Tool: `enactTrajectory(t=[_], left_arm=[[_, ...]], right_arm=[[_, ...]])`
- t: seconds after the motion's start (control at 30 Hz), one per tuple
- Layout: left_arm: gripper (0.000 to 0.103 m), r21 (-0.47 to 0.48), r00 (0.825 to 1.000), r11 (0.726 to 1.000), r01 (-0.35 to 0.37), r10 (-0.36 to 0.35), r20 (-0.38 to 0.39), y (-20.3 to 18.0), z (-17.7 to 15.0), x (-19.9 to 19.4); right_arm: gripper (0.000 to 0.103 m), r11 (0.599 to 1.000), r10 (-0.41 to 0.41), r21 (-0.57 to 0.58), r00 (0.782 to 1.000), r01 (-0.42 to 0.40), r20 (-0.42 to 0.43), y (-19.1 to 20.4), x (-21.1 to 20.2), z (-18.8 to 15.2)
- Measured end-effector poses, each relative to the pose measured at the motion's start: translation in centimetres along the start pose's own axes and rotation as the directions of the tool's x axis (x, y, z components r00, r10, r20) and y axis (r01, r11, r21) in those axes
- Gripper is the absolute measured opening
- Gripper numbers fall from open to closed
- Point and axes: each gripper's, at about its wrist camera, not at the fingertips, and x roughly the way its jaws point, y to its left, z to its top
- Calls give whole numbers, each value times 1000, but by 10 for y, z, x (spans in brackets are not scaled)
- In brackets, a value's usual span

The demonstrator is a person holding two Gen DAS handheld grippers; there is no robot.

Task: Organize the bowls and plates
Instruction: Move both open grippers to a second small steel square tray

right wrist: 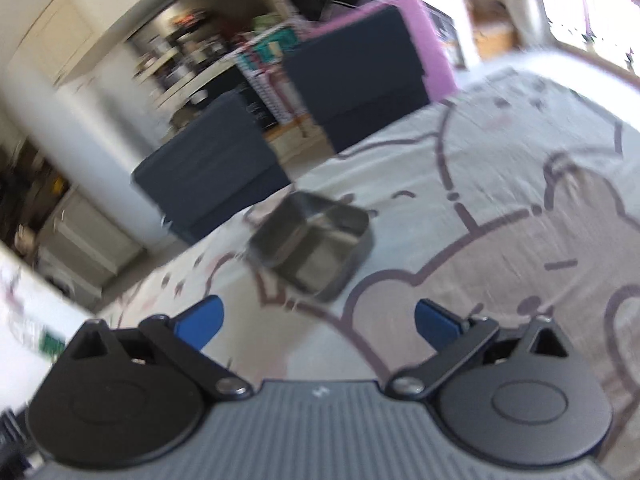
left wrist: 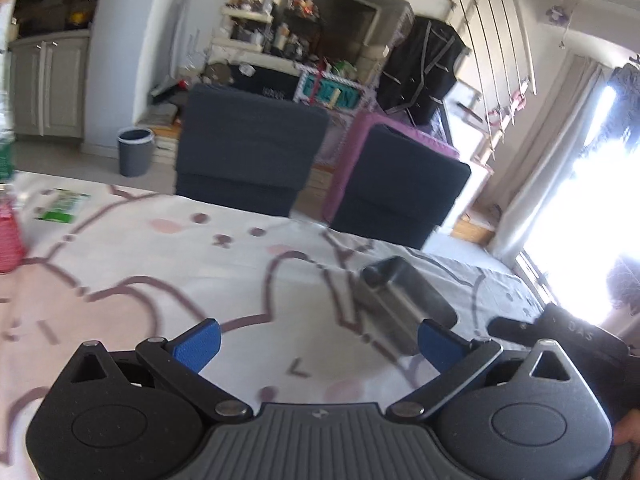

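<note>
The left gripper (left wrist: 318, 344) sits wide apart at the bottom of its frame, blue ribbed pads (left wrist: 199, 343) gripping nothing. Same deal for the right gripper (right wrist: 318, 326), fully released with only cloth between its fingers.

The thing to sort out is a shiny steel container (right wrist: 310, 246), squarish with rounded corners and a divider down the middle, so two compartments. In the right wrist view it lies around the centre of the frame, a bit blurred, looking tilted. In the left wrist view the same container (left wrist: 400, 304) shows up right of centre, just beyond the right-hand pad, not touching it.

It rests on a soft white tablecloth (left wrist: 160, 272) printed with pale pink cartoon shapes and dark outlines. Loads of open cloth all around the container. The table's far edge runs across the middle of the left view, with two dark padded chairs (left wrist: 248, 152) pushed up just behind it. A grey bin (left wrist: 135, 151) stands on the floor, upper left.
</note>
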Motion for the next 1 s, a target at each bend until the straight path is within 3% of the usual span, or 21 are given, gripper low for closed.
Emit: enactTrajectory(t=[0.1, 0.2, 0.33, 0.53, 0.7, 0.8, 0.87, 1.0], left_arm=[[103, 39, 1000, 999, 8, -8, -10, -16, 8, 31], [103, 92, 1000, 996, 6, -5, -4, -31, 16, 61], [103, 142, 1000, 990, -23, 24, -4, -41, 23, 101], [103, 189, 997, 980, -64, 70, -24, -51, 30, 153], [103, 264, 992, 958, -108, 122, -37, -59, 31, 183], [103, 313, 989, 941, -125, 144, -36, -66, 31, 192], [98, 350, 989, 928, -126, 146, -33, -69, 28, 191], [78, 416, 986, 905, -88, 138, -92, -74, 18, 189]], right_arm=[[100, 992, 47, 121, 999, -47, 3, -19, 22, 13], [86, 987, 48, 153, 999, -47, -3, -17, 48, 19], [73, 993, 1, 118, 1000, 1, -11, -11, 72, 23], [63, 998, -38, 41, 998, 40, -60, 3, 103, 23], [45, 993, -106, -70, 990, 99, -89, 4, 113, 21], [43, 993, -99, -78, 992, 93, -82, -5, 109, 23], [38, 990, -110, -98, 992, 104, -62, -9, 105, 26], [25, 988, -114, -106, 993, 111, -23, -17, 100, 30]])
